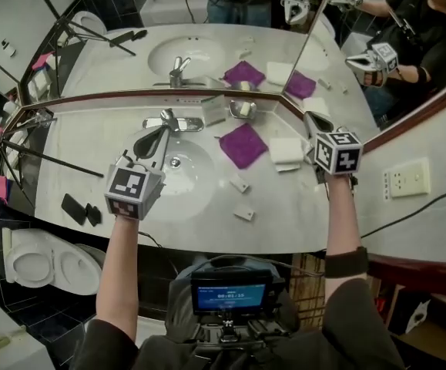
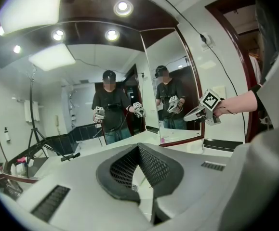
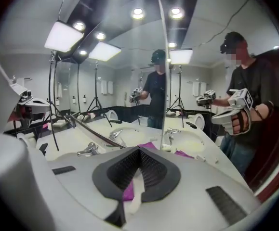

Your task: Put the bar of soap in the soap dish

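Note:
The metal soap dish [image 1: 243, 109] stands at the back of the counter by the mirror, and a pale bar of soap [image 1: 245, 108] lies in it. My right gripper [image 1: 310, 117] hovers to the right of the dish, above the counter's back right corner, shut with nothing between its jaws. It also shows in the left gripper view as the right gripper [image 2: 200, 112], raised in front of the mirror. My left gripper [image 1: 162, 133] hangs over the sink, near the faucet, shut and empty. In both gripper views the jaws meet: left gripper [image 2: 139, 149], right gripper [image 3: 139, 151].
A faucet [image 1: 172, 122] sits behind the sink basin [image 1: 196, 177]. A purple cloth [image 1: 243, 145] and a folded white towel [image 1: 287, 150] lie right of the basin. Two small white pieces [image 1: 239, 183] rest near the front. Black items [image 1: 80, 209] and a tripod leg [image 1: 49, 160] occupy the left.

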Available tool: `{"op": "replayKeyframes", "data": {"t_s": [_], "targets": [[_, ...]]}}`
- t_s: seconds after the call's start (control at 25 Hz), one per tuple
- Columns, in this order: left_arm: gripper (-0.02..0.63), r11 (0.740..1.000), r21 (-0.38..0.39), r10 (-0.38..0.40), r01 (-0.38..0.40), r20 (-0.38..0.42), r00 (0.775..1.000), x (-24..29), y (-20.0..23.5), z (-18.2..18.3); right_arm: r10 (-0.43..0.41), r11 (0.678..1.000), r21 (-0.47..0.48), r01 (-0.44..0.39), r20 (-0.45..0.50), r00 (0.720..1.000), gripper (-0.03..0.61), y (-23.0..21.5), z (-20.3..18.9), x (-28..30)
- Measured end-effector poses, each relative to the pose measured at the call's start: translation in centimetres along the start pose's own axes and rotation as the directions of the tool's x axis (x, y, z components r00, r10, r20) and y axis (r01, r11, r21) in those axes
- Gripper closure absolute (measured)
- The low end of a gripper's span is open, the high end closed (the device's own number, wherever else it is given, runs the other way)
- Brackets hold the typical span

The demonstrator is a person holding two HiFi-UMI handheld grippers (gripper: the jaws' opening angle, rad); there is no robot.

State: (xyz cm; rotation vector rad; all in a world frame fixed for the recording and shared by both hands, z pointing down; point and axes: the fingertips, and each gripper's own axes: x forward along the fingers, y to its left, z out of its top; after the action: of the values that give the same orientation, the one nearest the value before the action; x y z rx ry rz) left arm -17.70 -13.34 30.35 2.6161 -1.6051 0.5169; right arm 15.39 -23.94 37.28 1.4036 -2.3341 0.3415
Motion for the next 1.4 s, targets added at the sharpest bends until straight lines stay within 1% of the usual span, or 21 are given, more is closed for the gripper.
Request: {"op": "replayKeyframes", "data": {"t_s": [0.12, 0.2, 0.32, 0.4, 0.6, 0.68, 0.8, 0.96, 1.04, 1.2, 1.4], "targets": [[0.609, 1.0, -0.004, -0.004, 0.004, 0.011, 1.0, -0.3, 0.4, 0.2, -0.06, 0.995, 0.082, 0.059, 0.009, 0.998, 0.563, -2.0, -1.5, -2.3], [0.609, 1.0, -0.01, -0.005, 0.005, 0.015, 1.0, -0.6, 0.5, 0.4, -0.099, 0.987, 0.131, 0.098, -0.001, 0.995, 0.563, -3.0, -3.3, -3.9], [0.609, 1.0, -0.005, -0.017, 0.017, 0.018, 1.0, -0.7, 0.5, 0.4, -0.149, 0.969, 0.194, 0.155, -0.046, 0.988, 0.563, -4.0, -7.5, -5.6], [0.609, 1.0, -0.003, -0.024, 0.024, 0.024, 0.999, -0.8, 0.4, 0.7, -0.169, 0.954, 0.235, 0.189, -0.102, 0.98, 0.564, -4.2, -11.2, -6.3], [0.609, 0.999, 0.0, -0.037, 0.037, 0.03, 0.999, -0.6, 0.1, 1.3, -0.166, 0.915, 0.316, 0.25, -0.27, 0.948, 0.565, -3.6, -20.9, -6.6], [0.609, 0.999, 0.003, -0.042, 0.042, 0.025, 0.999, -0.5, 0.0, 1.0, -0.15, 0.905, 0.336, 0.263, -0.326, 0.933, 0.565, -3.1, -23.9, -6.5], [0.609, 0.999, -0.003, -0.037, 0.037, 0.026, 0.999, -0.4, -0.1, 1.3, -0.122, 0.896, 0.353, 0.27, -0.388, 0.913, 0.565, -2.5, -26.9, -6.2], [0.609, 0.998, 0.028, -0.054, 0.054, 0.008, 0.998, -0.5, 0.2, 0.4, -0.086, 0.894, 0.361, 0.266, -0.444, 0.892, 0.565, -1.5, -29.5, -5.9], [0.609, 0.998, 0.03, -0.052, 0.052, 0.003, 0.999, -0.6, 0.2, 0.3, -0.075, 0.897, 0.357, 0.262, -0.46, 0.885, 0.565, -1.1, -30.2, -5.7], [0.609, 0.999, 0.017, -0.048, 0.048, 0.002, 0.999, -0.6, 0.4, 0.4, -0.07, 0.902, 0.346, 0.259, -0.474, 0.878, 0.566, -0.9, -30.5, -5.6], [0.609, 0.999, 0.018, -0.045, 0.045, -0.003, 0.999, -0.6, 0.6, 0.3, -0.069, 0.908, 0.335, 0.253, -0.474, 0.878, 0.566, -1.2, -30.3, -5.4]]}}
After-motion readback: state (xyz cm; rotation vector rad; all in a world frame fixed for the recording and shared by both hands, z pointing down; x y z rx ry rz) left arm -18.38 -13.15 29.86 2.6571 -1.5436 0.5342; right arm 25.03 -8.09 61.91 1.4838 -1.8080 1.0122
